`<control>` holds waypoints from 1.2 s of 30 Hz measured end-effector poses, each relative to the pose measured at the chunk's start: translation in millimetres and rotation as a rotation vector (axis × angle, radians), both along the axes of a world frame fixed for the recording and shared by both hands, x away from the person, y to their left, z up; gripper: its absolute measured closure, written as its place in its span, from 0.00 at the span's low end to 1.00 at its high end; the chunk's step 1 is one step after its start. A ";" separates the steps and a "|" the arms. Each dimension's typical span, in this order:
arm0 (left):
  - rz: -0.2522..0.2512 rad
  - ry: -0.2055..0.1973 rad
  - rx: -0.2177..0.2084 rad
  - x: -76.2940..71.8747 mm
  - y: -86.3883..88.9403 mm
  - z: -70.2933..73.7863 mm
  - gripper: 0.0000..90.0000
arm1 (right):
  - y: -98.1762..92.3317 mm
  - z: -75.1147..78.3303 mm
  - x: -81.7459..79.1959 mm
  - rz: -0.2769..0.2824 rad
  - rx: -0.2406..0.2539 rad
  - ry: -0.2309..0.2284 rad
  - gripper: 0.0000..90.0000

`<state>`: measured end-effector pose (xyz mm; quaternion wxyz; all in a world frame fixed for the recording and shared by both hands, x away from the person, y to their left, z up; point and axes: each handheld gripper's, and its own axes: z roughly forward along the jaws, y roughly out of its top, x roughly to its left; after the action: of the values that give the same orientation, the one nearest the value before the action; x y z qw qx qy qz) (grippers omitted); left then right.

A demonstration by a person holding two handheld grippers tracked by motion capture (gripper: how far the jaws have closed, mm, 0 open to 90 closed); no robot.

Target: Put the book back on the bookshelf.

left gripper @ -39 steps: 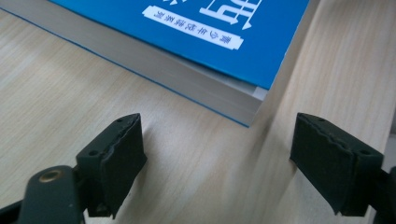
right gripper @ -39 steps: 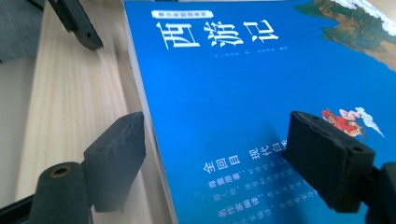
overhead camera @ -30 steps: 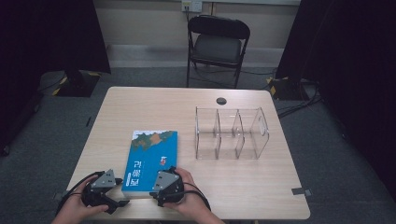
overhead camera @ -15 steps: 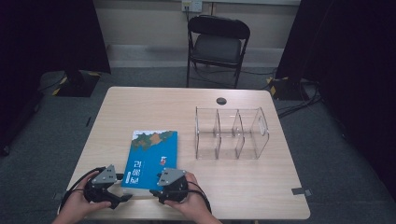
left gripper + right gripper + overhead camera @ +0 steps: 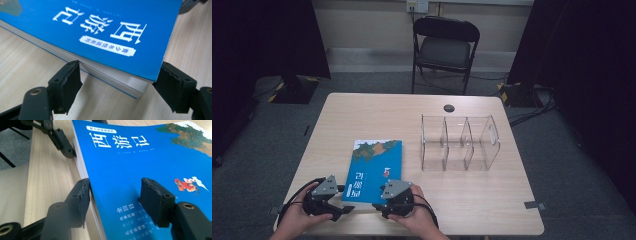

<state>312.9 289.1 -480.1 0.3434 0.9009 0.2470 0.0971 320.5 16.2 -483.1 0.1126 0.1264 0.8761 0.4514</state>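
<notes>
A blue-covered book [image 5: 374, 167] lies flat near the table's front edge. My left gripper [image 5: 343, 208] is at its near left corner. In the left gripper view the book's corner [image 5: 130, 82] sits between the jaws of my left gripper [image 5: 118, 72]. Those jaws have just been closing, and their pads [image 5: 71, 80] stand right at the book's edges without a clear squeeze. My right gripper [image 5: 379, 205] is at the near edge. In the right gripper view my right gripper [image 5: 113, 192] has just closed, one pad [image 5: 155, 200] on the cover [image 5: 140, 157], the other against the page edge.
A clear plastic organizer [image 5: 459, 142] with three compartments stands to the right of the book. A small black disc [image 5: 449, 108] lies near the table's far edge. A black folding chair [image 5: 444, 47] stands beyond the table [image 5: 362, 115].
</notes>
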 end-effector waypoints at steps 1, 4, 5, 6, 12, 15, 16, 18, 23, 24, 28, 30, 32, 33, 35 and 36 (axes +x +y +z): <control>-0.003 -0.011 0.019 -0.7 -2.1 -1.8 0.23 | -0.1 -0.2 0.1 0.001 0.000 -0.001 0.45; -0.006 -0.016 0.041 -2.0 -3.9 -1.7 0.21 | -0.3 -0.8 -0.1 -0.002 0.004 -0.002 0.45; -0.012 -0.035 0.054 -3.2 -5.8 -2.7 0.20 | -0.4 -1.1 -0.2 -0.003 0.004 -0.005 0.44; -0.012 -0.035 0.054 -3.2 -5.8 -2.7 0.19 | -0.4 -1.1 -0.2 -0.003 0.004 -0.005 0.44; 0.023 -0.006 0.042 -1.2 -7.5 -8.2 0.18 | -0.1 -1.7 -0.8 -0.004 0.001 -0.012 0.43; 0.029 0.041 0.032 2.4 -7.0 -8.0 0.19 | 0.0 -2.2 -1.2 -0.003 0.002 -0.018 0.43; 0.029 0.041 0.032 2.4 -7.0 -8.0 0.20 | 0.0 -2.2 -1.2 -0.003 0.002 -0.018 0.43; 0.040 0.037 0.062 0.4 -9.9 -4.7 0.21 | -0.4 -2.5 -1.0 -0.002 0.006 -0.018 0.42; 0.050 0.059 0.073 0.8 -11.2 -0.1 0.23 | -0.7 -3.1 -0.8 -0.007 0.008 -0.017 0.38; 0.050 0.059 0.073 0.8 -11.2 -0.1 0.23 | -0.7 -3.1 -0.8 -0.007 0.008 -0.017 0.38; 0.060 0.053 0.048 -0.2 -10.0 7.1 0.25 | 1.0 -3.3 -2.0 0.004 0.000 -0.012 0.33; 0.067 0.053 0.049 0.1 -10.1 9.8 0.26 | 1.7 -3.4 -2.2 0.007 0.000 -0.017 0.32; 0.071 0.057 0.057 0.9 -11.2 13.2 0.27 | 4.2 -4.0 -3.7 0.009 -0.009 -0.026 0.28; 0.079 0.066 0.041 1.3 -11.3 14.4 0.27 | 5.4 -4.4 -4.5 0.008 -0.011 -0.029 0.26; 0.084 0.069 0.029 1.6 -11.1 16.4 0.28 | 7.9 -5.1 -5.9 0.013 -0.019 -0.043 0.24; 0.085 0.073 0.033 2.2 -10.3 19.1 0.29 | 9.2 -5.4 -6.4 0.014 -0.021 -0.049 0.24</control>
<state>315.1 278.9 -461.0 0.3148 0.8981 0.2956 0.0828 314.2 25.4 -488.6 0.1323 0.1078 0.8787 0.4457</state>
